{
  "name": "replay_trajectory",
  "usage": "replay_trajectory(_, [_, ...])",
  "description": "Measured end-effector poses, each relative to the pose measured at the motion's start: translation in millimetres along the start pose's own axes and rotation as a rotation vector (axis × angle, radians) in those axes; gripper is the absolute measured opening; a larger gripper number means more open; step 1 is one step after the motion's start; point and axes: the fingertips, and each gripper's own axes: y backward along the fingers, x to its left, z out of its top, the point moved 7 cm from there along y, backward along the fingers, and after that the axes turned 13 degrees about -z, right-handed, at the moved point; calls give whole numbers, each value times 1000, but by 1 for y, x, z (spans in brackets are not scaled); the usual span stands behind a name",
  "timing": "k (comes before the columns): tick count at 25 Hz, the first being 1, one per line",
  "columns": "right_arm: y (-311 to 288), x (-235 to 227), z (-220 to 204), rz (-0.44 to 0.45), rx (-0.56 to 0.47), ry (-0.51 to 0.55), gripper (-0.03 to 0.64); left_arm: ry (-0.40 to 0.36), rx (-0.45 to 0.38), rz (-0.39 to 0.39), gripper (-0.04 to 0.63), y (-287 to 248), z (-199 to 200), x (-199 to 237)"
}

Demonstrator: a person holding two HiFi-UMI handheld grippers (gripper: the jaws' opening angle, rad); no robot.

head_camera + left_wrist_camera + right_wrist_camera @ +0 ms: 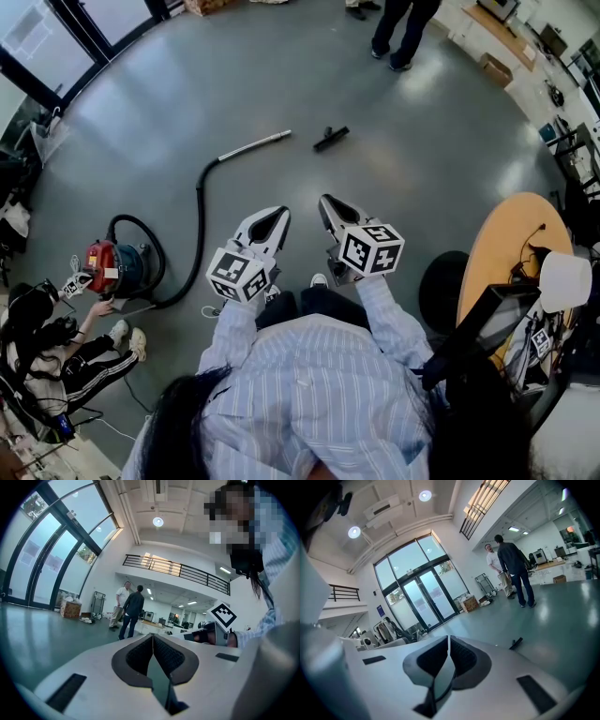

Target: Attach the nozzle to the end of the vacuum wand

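Note:
A black nozzle (330,139) lies on the grey floor, also small in the right gripper view (516,643). Just left of it lies the silver wand (255,145), joined by a black hose (198,225) to a red vacuum cleaner (114,266). My left gripper (280,215) and right gripper (324,202) are held side by side in front of my body, well short of the wand and nozzle. Both are shut with nothing between the jaws (152,637) (448,639).
A person (66,352) crouches by the vacuum cleaner at the left. Two people (398,28) stand at the far side of the floor. A round wooden table (511,244) with cables and a black chair (487,323) stand at the right. Glass doors (424,597) line the far wall.

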Motion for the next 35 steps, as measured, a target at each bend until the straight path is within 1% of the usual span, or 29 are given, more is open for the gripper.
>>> replay_trajectory(11, [-10, -45, 22, 8, 12, 9, 20, -6, 4, 21, 8, -49, -2, 6])
replay_trajectory(16, [-10, -69, 28, 24, 26, 10, 20, -7, 7, 38, 8, -72, -6, 1])
replay_trajectory(20, [-13, -83, 27, 44, 40, -5, 20, -3, 26, 45, 8, -83, -14, 0])
replay_trajectory(25, [-24, -96, 28, 40, 59, -38, 18, 8, 54, 61, 8, -90, -18, 7])
replay_trajectory(30, [-42, -103, 29, 30, 81, -63, 20, 31, 63, 73, 8, -96, -19, 30])
replay_trajectory(35, [-75, -110, 40, -8, 92, -80, 20, 38, 79, 52, 8, -111, -13, 74])
